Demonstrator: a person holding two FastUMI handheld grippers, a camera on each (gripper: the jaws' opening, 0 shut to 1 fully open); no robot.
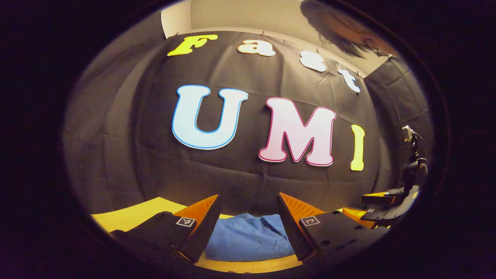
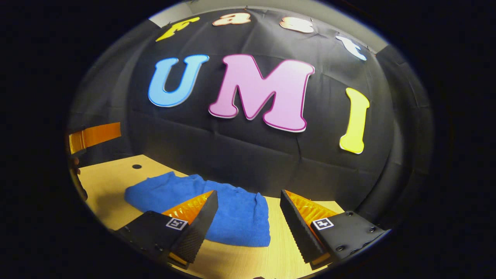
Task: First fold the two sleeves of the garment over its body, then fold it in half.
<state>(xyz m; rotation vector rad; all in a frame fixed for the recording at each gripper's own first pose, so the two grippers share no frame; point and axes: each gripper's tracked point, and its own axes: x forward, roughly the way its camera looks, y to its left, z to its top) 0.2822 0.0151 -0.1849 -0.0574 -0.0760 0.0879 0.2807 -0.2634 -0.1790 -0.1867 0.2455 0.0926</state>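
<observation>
Left tool (image 1: 247, 226) hangs above the bench (image 1: 131, 215), fingers spread wide, pinching nothing. Between them lies the blue garment (image 1: 248, 238), bunched into a compact bundle. Right tool (image 2: 248, 228) is spread too, the garment (image 2: 236, 217) just ahead on pale wood. It looks already folded, or nearly; any next move needs an edge picked out. Black cloth wall behind.

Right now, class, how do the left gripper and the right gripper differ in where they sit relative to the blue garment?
The left gripper frames the blue garment squarely between its fingers; the right gripper sits toward the garment's edge, with bare table in much of its gap. The left gripper view shows collar-like folds; the right gripper view shows a flat, compact bundle. Both grippers are open and hold nothing.
</observation>
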